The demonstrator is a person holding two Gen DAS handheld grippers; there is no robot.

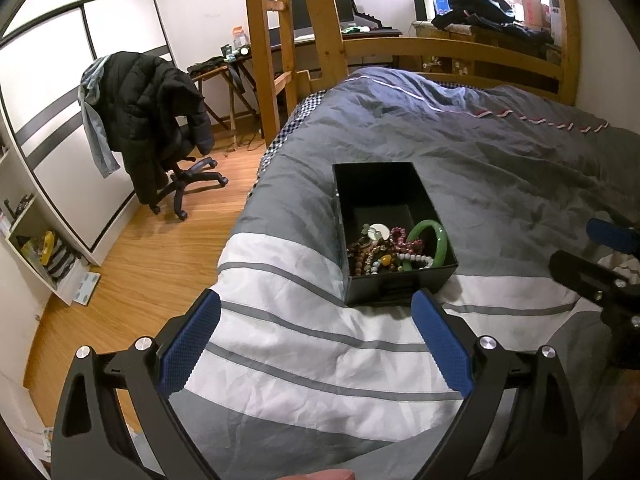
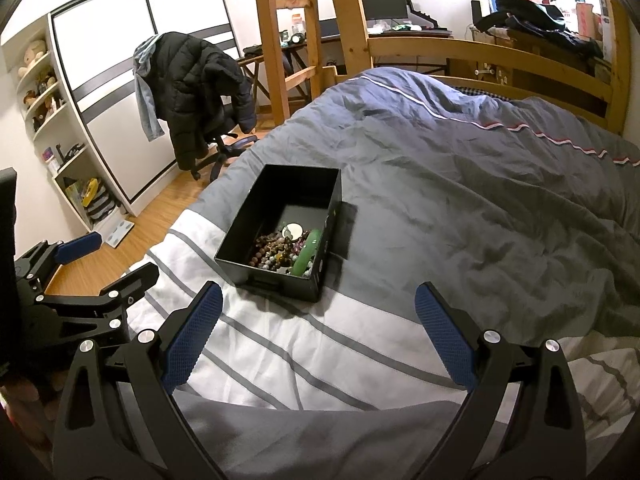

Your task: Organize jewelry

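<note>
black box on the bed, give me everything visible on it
The black box is an open-topped rectangular tray, matte and card-like, with no lid in view. It sits flat on the duvet, straddling the grey and white bands. Jewelry lies heaped at its near end: a green bangle, beaded bracelets and a white disc; the far end is bare. Both tongs are open and clear of it.

Both grippers: black angular frames, triangular cutouts. Left gripper (image 1: 316, 308), right gripper (image 2: 319, 300): blue cross-hatched pads (image 1: 192, 346), silver round screws (image 2: 491, 336) at linkage pivots.
</note>
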